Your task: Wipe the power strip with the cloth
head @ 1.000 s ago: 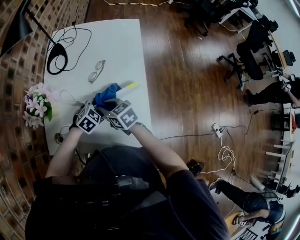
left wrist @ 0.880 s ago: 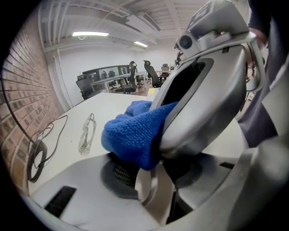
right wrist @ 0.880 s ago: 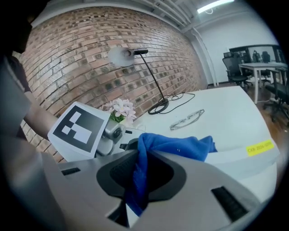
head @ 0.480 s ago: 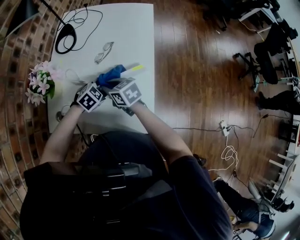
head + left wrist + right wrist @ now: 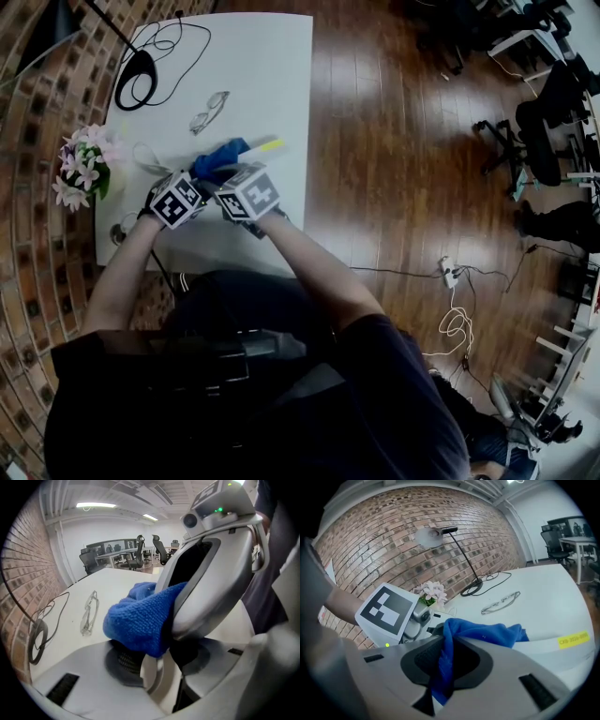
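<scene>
A white power strip (image 5: 267, 146) with a yellow label lies slantwise on the white table (image 5: 272, 56). A blue cloth (image 5: 217, 159) is bunched over its near part. My right gripper (image 5: 225, 174) is shut on the cloth (image 5: 487, 632), which hangs pinched between its jaws and rests on the strip (image 5: 562, 644). My left gripper (image 5: 197, 181) sits close beside it on the left, its jaws closed on the strip's white near end (image 5: 153, 674). In the left gripper view the right gripper (image 5: 211, 573) and cloth (image 5: 136, 620) fill the middle.
A pair of glasses (image 5: 208, 111) lies beyond the cloth. A black lamp base with coiled cable (image 5: 141, 66) stands at the far left corner, and pink flowers (image 5: 82, 169) sit at the left edge. The table's right edge drops to wooden floor (image 5: 394, 141).
The head camera has shifted a little. Both grippers stay together at the strip's near end, with the cloth still on the strip.
</scene>
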`<state>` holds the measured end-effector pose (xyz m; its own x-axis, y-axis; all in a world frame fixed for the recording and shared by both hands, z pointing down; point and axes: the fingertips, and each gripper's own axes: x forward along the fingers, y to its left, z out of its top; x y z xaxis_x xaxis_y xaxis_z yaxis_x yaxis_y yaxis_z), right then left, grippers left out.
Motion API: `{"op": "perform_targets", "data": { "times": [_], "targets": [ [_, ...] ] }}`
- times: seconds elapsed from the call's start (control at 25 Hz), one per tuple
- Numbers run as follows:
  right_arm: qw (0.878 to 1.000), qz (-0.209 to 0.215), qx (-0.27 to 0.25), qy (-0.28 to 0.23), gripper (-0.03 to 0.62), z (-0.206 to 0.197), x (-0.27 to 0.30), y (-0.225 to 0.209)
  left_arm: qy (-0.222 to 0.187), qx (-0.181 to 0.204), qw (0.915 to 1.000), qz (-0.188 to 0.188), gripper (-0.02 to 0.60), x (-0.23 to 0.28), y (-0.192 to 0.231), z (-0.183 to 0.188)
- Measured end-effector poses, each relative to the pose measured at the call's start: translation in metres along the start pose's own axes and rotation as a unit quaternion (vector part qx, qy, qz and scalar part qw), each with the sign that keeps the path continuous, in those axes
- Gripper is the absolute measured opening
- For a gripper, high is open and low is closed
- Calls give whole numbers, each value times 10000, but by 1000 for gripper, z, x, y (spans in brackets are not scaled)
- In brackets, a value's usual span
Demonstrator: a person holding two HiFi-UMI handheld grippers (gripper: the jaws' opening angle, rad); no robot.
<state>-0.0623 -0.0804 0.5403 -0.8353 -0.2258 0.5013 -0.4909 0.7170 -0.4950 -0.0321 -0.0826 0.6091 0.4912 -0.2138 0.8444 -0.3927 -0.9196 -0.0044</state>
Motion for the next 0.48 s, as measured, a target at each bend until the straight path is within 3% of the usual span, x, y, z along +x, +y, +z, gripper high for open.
{"op": "perform_targets", "data": {
  "times": [0.2, 0.48],
  "targets": [
    [9995, -19, 245, -177, 51, 5, -3, -6, 40, -21, 10000, -12, 176, 0, 0, 1],
    [9987, -311, 169, -358, 50, 10, -17, -27, 40, -41, 10000, -27, 176, -1, -1, 2]
  ]
}}
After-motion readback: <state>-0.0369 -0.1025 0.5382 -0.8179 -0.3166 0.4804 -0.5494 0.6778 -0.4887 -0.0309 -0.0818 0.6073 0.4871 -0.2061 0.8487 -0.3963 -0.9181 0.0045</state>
